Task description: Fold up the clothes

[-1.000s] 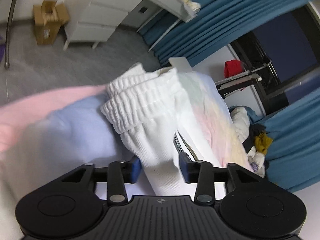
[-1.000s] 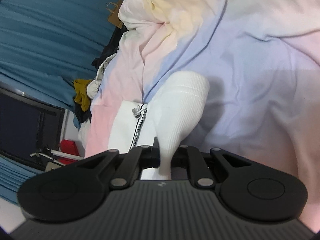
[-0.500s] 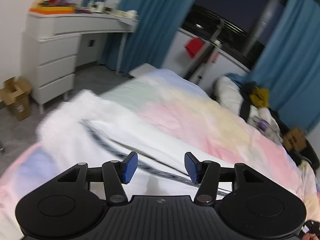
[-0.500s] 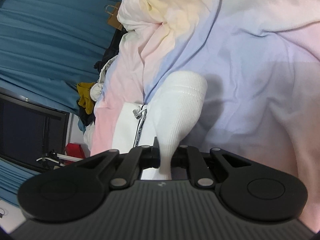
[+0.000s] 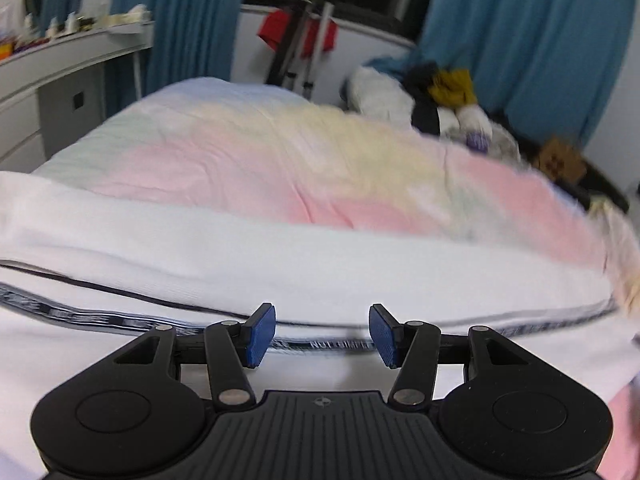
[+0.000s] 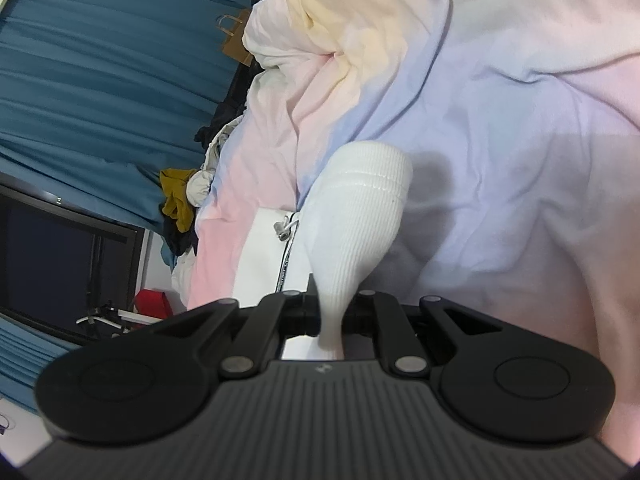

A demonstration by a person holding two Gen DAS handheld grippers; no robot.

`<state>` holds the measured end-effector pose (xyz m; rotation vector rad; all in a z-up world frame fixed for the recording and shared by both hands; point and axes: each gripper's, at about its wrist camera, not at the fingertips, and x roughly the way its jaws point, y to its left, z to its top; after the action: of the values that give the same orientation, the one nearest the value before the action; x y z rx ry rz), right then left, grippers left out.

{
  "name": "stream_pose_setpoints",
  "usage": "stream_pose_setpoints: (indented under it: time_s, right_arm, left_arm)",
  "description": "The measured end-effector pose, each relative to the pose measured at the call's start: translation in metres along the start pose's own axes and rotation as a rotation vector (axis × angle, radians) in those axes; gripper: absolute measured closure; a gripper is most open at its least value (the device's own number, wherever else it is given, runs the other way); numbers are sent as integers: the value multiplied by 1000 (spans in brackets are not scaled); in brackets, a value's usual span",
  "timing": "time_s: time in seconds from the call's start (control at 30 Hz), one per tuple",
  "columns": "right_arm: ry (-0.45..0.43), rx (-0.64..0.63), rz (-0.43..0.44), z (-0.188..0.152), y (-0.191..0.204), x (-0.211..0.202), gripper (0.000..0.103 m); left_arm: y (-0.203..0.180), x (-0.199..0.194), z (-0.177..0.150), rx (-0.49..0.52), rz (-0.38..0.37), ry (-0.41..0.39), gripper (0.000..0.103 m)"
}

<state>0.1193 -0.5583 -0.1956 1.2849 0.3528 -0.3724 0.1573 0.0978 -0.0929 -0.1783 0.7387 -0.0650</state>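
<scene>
Left wrist view: the left gripper [image 5: 322, 336] hangs low over the bed with its blue pads [image 5: 260, 334] well apart and nothing between them. Directly beneath and ahead of it lies a white garment [image 5: 304, 264], spread flat across the frame, with a dark lettered stripe [image 5: 120, 318] running side to side along it (the lettering is too blurred to read). Beyond the garment stretches a pastel duvet [image 5: 280, 160] in pink, yellow and pale blue. Past the bed's far edge sits a pile of clothes [image 5: 448, 100], a red item [image 5: 296, 34] hangs on a metal stand, and blue curtains [image 5: 532, 40] flank a dark window. A white desk [image 5: 48, 80] stands at left.

Right wrist view: the right gripper [image 6: 332, 312] is clamped on a ribbed white cuff [image 6: 360, 216] of the garment, which rises from between the closed fingers and bulges wide at its free end. Just left of the cuff, more of the garment lies flat on the duvet, showing a drawstring tip [image 6: 282, 232] and the stripe. The duvet is rumpled around it. A paper bag [image 6: 234, 36] stands against the curtains.
</scene>
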Motion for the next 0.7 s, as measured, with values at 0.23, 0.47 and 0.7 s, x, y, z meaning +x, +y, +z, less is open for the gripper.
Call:
stream_pose_setpoints:
  time_s: [0.23, 0.47, 0.7]
  right_arm:
    - [-19, -33, -12, -3, 6, -2, 93]
    - [-38, -72, -40, -5, 12, -1, 93]
    - [-130, -314, -46, -21, 63, -14, 93]
  left_arm:
    - [-5, 24, -9, 84, 18, 14, 47]
    - [-3, 22, -10, 124, 9, 6, 45]
    - [4, 10, -15, 71, 17, -50, 45]
